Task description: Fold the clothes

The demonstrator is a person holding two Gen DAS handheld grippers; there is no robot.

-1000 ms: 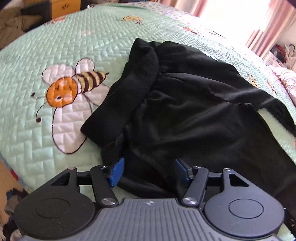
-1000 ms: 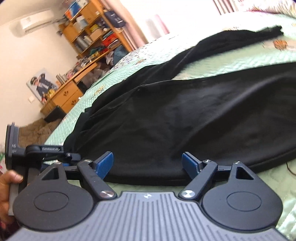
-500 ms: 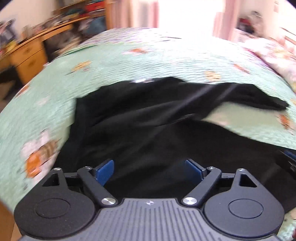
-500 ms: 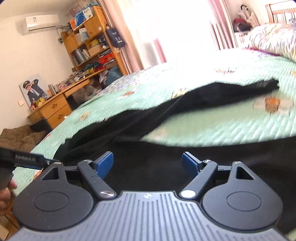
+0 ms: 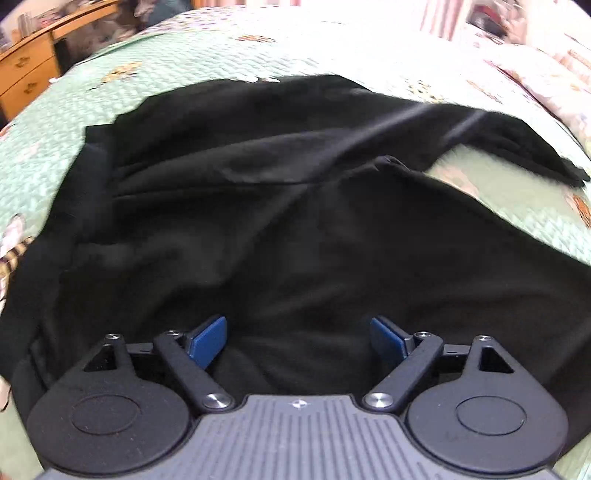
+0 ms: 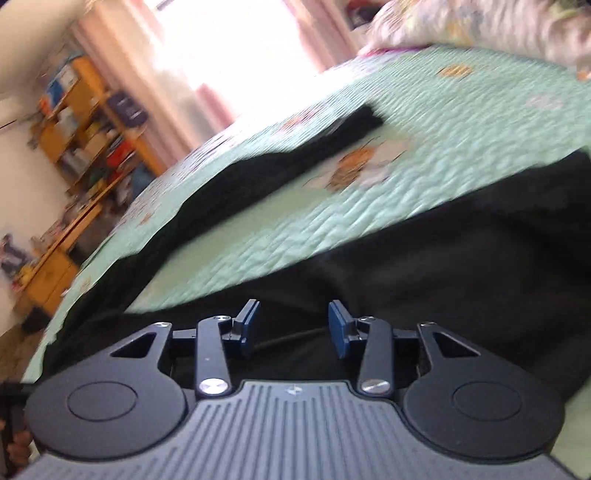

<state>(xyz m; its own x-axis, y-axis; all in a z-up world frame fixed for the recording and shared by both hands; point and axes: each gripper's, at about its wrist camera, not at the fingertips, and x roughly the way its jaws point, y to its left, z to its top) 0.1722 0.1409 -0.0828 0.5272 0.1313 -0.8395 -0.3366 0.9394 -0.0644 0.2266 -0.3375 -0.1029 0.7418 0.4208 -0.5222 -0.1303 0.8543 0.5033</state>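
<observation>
The black garment (image 5: 295,229) lay spread across the green quilted bedspread (image 5: 184,62) of the bed, filling most of the left wrist view. One long black section (image 5: 498,136) ran out to the right toward the far side of the bed, with a wedge of bare quilt between it and the main body of cloth. Folds and creases crossed the upper part of the fabric.

The left hand-held gripper (image 5: 298,341) pointed steeply down over the near part of the garment. Its blue pads (image 5: 207,341) stood wide apart, and its jaws had just closed slightly. Black cloth lay beneath the gap, but the pads did not press on it.

The right hand-held gripper (image 6: 291,326) sat low at the near edge of the garment (image 6: 461,266). Its jaws had just been closing and stood at a narrow gap. The blue pads (image 6: 248,325) were not yet pressed together, and whether a fold of cloth lay between them could not be told, since the fabric behind was uniformly dark. In this view, the long black section (image 6: 258,181) reached away across the quilt (image 6: 461,122) beside a printed bee motif (image 6: 358,166).

A wooden shelf unit (image 6: 85,122) stood against the wall at left, much blurred. A pillow (image 6: 480,22) lay at the head of the bed.
</observation>
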